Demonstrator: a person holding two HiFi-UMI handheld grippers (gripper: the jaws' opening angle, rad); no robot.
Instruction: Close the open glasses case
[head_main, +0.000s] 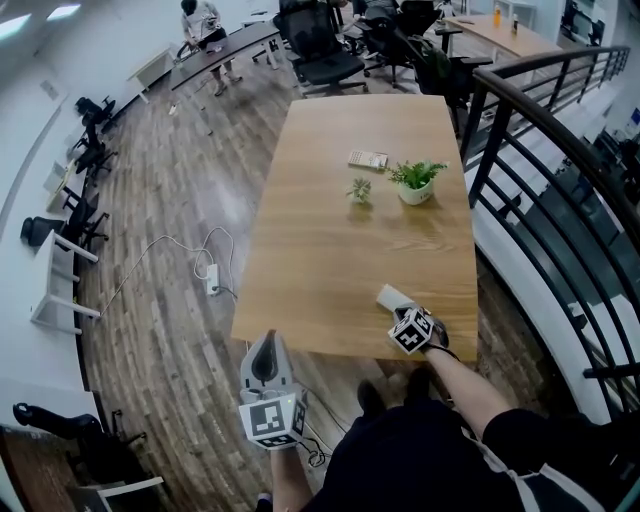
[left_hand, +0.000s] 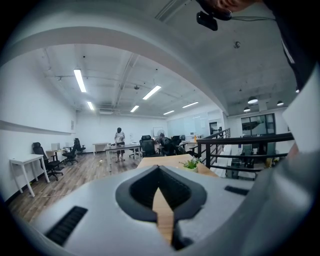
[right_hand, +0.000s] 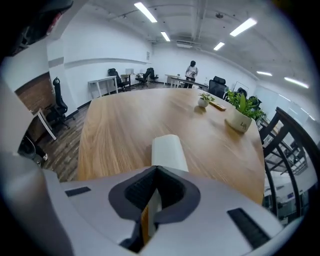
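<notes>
Since the glasses case (right_hand: 169, 152) lies near the table (head_main: 330, 250) edge, a careless nudge could push it off.
The jaws of the right gripper (right_hand: 155, 171) and the left gripper (left_hand: 159, 171) are pressed together, holding nothing.

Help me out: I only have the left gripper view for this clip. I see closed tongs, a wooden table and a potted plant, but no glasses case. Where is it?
Observer: The white glasses case lies on the table close to its near edge, directly ahead of the right gripper.
Operator: Is that gripper holding it?
Observer: In the right gripper view its tongs are together, with the tips at the case's near end. Whether they touch it can't be told.
Operator: And where does my left gripper sit relative to all that?
Observer: The left gripper hangs short of the table's near edge, over the floor, well apart from the case.
</notes>
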